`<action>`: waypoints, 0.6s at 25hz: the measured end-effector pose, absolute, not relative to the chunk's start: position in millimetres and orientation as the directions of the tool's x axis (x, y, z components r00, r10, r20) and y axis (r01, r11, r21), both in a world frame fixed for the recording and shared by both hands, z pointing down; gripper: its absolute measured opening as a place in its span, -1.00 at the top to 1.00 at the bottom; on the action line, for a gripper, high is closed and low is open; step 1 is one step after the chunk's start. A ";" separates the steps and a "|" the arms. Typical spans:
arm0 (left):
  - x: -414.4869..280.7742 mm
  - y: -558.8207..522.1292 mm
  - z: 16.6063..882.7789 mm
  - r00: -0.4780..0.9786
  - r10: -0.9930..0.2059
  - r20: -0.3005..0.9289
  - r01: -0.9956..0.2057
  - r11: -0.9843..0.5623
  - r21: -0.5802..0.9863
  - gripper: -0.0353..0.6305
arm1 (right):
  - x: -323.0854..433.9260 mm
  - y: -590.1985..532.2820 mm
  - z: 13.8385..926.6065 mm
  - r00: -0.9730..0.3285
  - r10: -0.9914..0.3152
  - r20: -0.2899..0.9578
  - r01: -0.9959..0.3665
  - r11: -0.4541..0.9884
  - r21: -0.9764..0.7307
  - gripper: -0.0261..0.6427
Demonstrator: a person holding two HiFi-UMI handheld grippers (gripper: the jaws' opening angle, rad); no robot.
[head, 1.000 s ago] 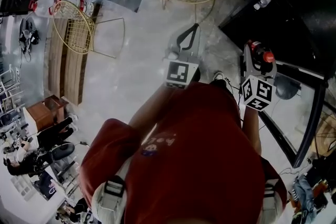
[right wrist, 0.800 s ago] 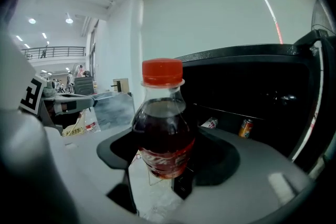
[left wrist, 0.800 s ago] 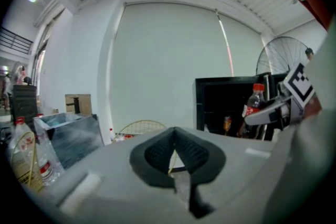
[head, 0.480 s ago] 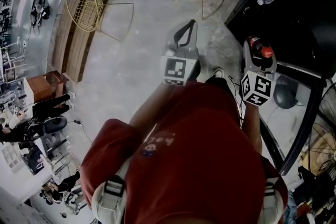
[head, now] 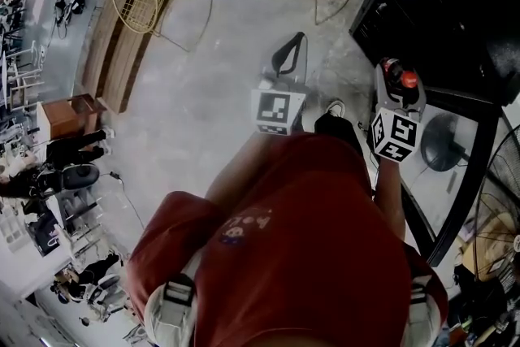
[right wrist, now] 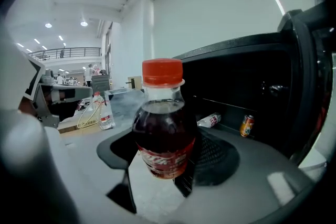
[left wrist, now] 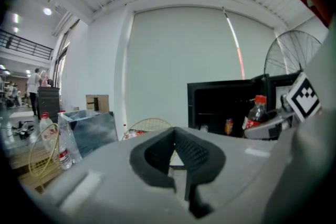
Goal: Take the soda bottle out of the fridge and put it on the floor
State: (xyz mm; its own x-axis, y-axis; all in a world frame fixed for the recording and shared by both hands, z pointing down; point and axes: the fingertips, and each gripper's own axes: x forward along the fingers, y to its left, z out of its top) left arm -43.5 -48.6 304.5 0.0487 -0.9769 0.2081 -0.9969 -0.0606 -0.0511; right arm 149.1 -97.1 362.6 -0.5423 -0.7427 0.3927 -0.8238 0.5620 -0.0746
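The right gripper clasped the soda bottle just outside the fridge; farther from it, the left gripper sat closed, empty.

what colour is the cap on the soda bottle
Orange-red cap on the dark soda bottle; clearest in the right gripper view.

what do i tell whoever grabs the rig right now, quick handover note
Right gripper: shut on the soda bottle, which is upright with its red cap on.
Left gripper: shut, nothing between its jaws, held out in front beside the right one.
Fridge: door open, to the right; a can and a lying bottle are inside.
Done: the soda bottle is out of the fridge, held in the air.
Left: lower it to the floor, stand it upright, open the right gripper.
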 end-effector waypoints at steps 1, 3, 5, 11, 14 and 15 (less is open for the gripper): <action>-45.3 -44.4 304.0 0.046 -0.978 0.205 -0.997 -0.057 -0.050 0.90 | 148.7 -93.5 362.5 -0.545 -0.742 0.391 -0.822 0.565 -0.073 0.01; -53.7 -38.8 302.4 0.037 -0.980 0.196 -0.998 -0.047 -0.047 0.90 | 143.4 -90.1 361.5 -0.548 -0.740 0.389 -0.819 0.570 -0.069 0.01; -64.8 -34.7 302.2 0.030 -0.981 0.193 -0.998 -0.040 -0.050 0.90 | 135.5 -88.5 359.4 -0.546 -0.743 0.387 -0.820 0.568 -0.067 0.01; -101.4 -7.9 302.5 0.012 -0.981 0.193 -0.999 -0.021 -0.045 0.90 | 100.2 -62.9 349.6 -0.562 -0.733 0.384 -0.808 0.586 -0.065 0.01; -116.3 1.4 304.9 0.009 -0.982 0.190 -0.999 -0.017 -0.041 0.90 | 79.6 -51.4 351.0 -0.578 -0.720 0.385 -0.797 0.600 -0.073 0.01; -119.4 4.3 305.3 0.009 -0.982 0.189 -0.999 -0.016 -0.038 0.90 | 74.7 -47.8 352.1 -0.581 -0.716 0.387 -0.794 0.604 -0.074 0.01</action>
State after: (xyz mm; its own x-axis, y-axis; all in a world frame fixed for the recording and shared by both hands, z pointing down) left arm -119.4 4.3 305.3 0.0087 -0.9819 0.1890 -0.9992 -0.0161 -0.0376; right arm 74.7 -47.8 352.1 -0.5807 -0.7163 0.3870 -0.7938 0.6038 -0.0736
